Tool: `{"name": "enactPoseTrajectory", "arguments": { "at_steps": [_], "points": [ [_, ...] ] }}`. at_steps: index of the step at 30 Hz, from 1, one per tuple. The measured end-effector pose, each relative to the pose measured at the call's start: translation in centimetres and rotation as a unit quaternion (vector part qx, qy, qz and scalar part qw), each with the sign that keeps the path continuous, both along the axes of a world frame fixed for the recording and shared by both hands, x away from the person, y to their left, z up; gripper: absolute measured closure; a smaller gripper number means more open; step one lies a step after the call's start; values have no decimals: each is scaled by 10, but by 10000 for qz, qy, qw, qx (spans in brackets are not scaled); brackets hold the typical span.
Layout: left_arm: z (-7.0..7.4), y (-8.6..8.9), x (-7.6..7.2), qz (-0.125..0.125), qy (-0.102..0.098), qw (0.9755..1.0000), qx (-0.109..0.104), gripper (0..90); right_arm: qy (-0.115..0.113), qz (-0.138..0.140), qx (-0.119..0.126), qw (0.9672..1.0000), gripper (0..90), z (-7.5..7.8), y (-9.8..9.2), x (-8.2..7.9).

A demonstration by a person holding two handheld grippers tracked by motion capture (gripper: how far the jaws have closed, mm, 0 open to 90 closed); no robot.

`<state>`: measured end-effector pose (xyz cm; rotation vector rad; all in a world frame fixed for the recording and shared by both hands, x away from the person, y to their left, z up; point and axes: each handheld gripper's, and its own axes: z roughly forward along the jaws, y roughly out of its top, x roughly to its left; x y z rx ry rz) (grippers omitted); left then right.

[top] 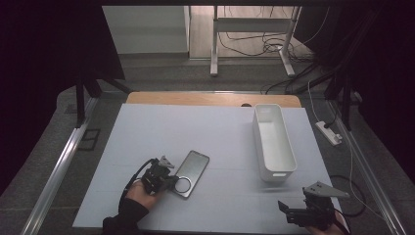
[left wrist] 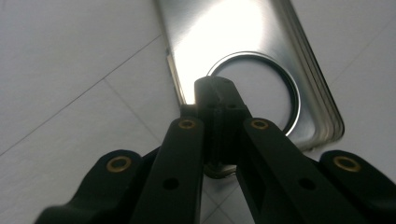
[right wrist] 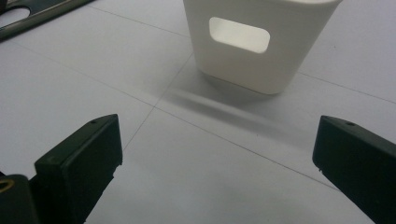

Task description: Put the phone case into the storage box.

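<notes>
Metal plate (top: 192, 167): 1, left gripper (top: 169, 182) jaws clamped on it | white bin (top: 273, 140): 1 | right gripper (top: 288, 211) jaws apart

The high view is dim, its left and right sides nearly black; the brightest patch is the floor at upper centre. The white table (top: 147, 132) reads a flat grey-blue. In the left gripper view, strong glare washes out the metal plate (left wrist: 224, 32) at upper centre, and the near jaws are soft. In the right gripper view, the white bin (right wrist: 254, 46) casts a smeared shadow toward the bottom; the jaws blur at the lower corners.
</notes>
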<state>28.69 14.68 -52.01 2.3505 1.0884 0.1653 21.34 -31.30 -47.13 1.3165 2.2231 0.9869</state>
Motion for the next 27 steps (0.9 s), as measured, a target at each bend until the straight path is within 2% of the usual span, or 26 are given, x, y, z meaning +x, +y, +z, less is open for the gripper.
{"name": "enactPoseTrajectory", "arguments": {
  "at_steps": [4, 10, 20, 27],
  "points": [
    [0, 8, 2, 162, -10, 9998, 82, 892, 5, -5, -1, 10000, 18, 0, 0, 0],
    [0, 15, 8, 284, 18, 9996, 42, 892, 14, 1, -4, 10000, 18, 0, 0, 0],
    [-1, 10, 26, 328, -72, 9994, 54, 892, 34, -4, -7, 10000, 19, 0, 0, 1],
    [-1, 4, 37, 267, -136, 9995, 40, 892, 63, -14, -4, 10000, 19, 0, 0, 1]
  ]
}}
